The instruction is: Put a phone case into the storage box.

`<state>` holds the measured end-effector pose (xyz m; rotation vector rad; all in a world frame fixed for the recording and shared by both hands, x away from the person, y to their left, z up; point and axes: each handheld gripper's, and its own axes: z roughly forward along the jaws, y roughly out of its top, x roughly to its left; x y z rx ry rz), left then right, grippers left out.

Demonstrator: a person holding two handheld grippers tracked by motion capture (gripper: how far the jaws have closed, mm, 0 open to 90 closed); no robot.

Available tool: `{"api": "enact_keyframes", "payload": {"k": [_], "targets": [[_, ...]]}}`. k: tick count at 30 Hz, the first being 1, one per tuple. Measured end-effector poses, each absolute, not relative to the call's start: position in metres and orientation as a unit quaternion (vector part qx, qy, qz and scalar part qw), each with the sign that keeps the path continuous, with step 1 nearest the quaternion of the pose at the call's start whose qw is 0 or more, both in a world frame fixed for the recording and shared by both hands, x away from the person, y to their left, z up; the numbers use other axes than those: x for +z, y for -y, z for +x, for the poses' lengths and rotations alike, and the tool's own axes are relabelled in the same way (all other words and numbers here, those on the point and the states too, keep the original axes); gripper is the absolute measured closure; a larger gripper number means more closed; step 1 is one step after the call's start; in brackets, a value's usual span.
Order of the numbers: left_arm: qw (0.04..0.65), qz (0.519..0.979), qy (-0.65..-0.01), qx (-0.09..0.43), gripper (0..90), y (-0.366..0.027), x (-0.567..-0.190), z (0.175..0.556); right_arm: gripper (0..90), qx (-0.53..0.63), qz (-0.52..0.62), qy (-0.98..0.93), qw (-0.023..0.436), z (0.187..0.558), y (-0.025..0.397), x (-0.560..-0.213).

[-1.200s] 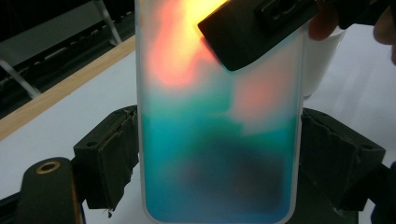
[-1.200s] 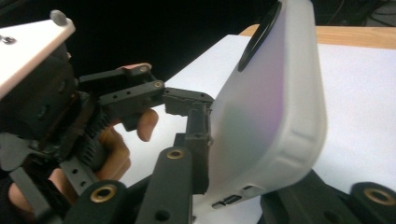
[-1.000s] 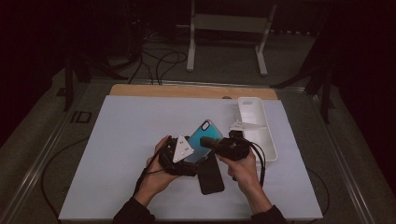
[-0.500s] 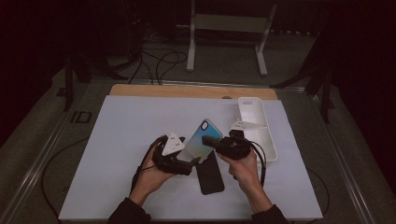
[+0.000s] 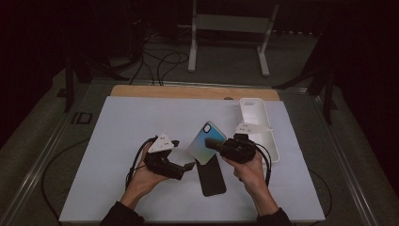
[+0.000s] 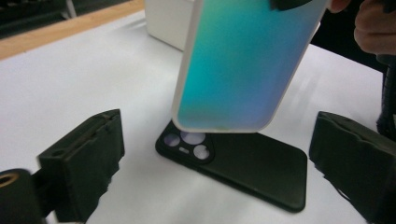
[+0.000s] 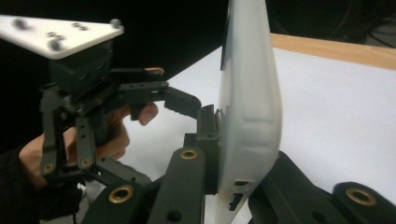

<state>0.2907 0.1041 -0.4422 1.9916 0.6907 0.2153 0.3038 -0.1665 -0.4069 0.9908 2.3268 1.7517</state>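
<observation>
The right gripper (image 5: 217,144) is clamped on the edge of the blue case (image 5: 206,142), holding it tilted above the table (image 5: 117,122). The left gripper (image 5: 187,166) has its 2 jaws wide apart, just beside the case's lower end. The black case (image 5: 211,175) lies flat beneath.

To do this step well, bring the left jaws squarely over the free lower edge before closing.

The left gripper view shows the black case's camera cutouts (image 6: 187,141); the right gripper view shows the blue case's white side and button slots (image 7: 236,198). A white tray (image 5: 259,123) sits near the table's right edge.
</observation>
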Motion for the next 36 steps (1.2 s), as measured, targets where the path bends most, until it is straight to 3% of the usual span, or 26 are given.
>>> {"api": "enact_keyframes", "payload": {"k": [10,20,29,36], "targets": [[0.487,0.827,-0.268,0.083,1.9,-0.102,-0.443,0.288,86.5,0.576,0.300,-0.760,0.042,0.296,0.178,-0.414],[0.491,0.832,-0.247,0.071,10.1,-0.098,-0.445,0.283,86.5,0.580,0.267,-0.769,0.036,0.291,0.173,-0.413],[0.501,0.843,-0.194,0.024,24.7,-0.089,-0.448,0.277,86.4,0.581,0.192,-0.791,-0.001,0.282,0.160,-0.410],[0.504,0.844,-0.182,0.013,48.2,-0.089,-0.450,0.277,86.1,0.572,0.174,-0.801,-0.004,0.280,0.158,-0.410]]}}
